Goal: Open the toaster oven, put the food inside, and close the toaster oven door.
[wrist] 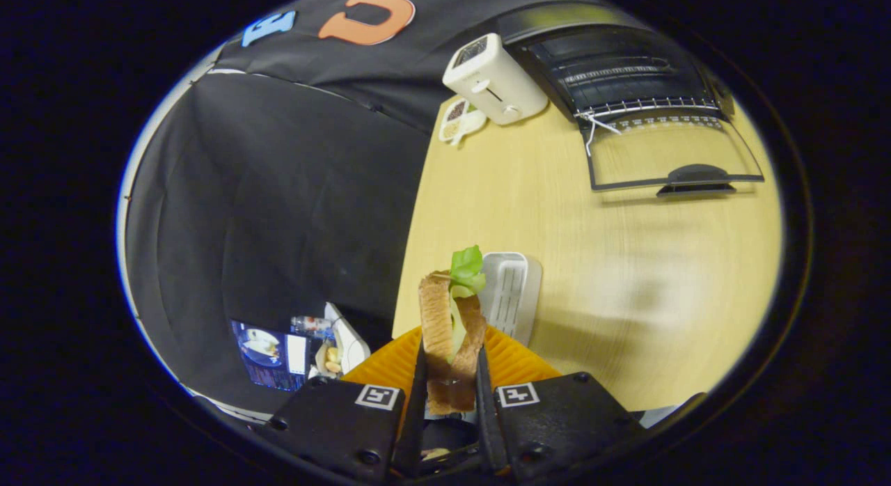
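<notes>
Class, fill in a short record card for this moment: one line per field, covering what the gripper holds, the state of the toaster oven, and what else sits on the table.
Held item: sandwich with lettuce, pinched between both fingers
Gripper: shut on the sandwich
Below the sandwich: orange plate
Just beyond the plate: small white tray
Toaster oven: far end of the table, beyond the fingers
Oven door: open, folded down flat on the wooden table
Beside the oven: white pop-up toaster
Task stage: door open, food not yet inside
</notes>
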Tool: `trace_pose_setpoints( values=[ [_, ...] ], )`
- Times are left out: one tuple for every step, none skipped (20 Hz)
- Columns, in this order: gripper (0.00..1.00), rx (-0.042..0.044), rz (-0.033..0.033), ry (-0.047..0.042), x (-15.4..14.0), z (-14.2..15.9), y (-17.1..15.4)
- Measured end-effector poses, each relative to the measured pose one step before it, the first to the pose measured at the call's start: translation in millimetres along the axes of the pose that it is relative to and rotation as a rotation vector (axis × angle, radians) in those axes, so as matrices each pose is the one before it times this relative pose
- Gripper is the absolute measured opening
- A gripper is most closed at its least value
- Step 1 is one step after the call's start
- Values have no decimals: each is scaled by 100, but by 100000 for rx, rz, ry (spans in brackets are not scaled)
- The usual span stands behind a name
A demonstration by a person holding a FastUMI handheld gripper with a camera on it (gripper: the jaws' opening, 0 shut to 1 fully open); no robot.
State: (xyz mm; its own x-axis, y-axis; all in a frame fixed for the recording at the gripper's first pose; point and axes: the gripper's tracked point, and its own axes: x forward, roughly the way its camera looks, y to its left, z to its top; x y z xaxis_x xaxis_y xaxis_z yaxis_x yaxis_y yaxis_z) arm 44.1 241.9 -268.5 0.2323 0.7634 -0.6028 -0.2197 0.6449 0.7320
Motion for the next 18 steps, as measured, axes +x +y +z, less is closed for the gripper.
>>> trace_pose_setpoints(
  values=[
    [38,-805,1188,-1630,-1088,214,494],
    [38,-722,911,-2065,-1271,333,428],
    [38,-235,456,-2547,-1429,711,31],
    [38,418,122,-2639,-1167,727,-112],
    [38,990,-104,-3411,-1222,994,-267],
    [38,1184,-657,-3680,-1061,1192,-584],
    [38,240,-1355,-3801,-882,889,-948],
    [38,-555,-1582,-3050,-805,1129,-1181],
    [38,107,-2385,-3925,-929,1412,-1516],
    [38,992,-2391,-3118,-807,1385,-1510],
    [38,1866,-1774,-3129,-277,1248,-1320],
    [38,3019,-1727,-2976,47,1235,-1254],
    [38,2825,-1450,-3244,325,908,-1196],
    [38,4017,-1265,-3660,547,1316,-1332],
    [38,3545,-376,-2348,931,1101,-1021],
    [38,4592,279,-2952,1211,1322,-1016],
    [38,4234,622,-1995,1044,1117,-674],
    [38,3028,889,-2481,1085,1252,-416]
  ],
)
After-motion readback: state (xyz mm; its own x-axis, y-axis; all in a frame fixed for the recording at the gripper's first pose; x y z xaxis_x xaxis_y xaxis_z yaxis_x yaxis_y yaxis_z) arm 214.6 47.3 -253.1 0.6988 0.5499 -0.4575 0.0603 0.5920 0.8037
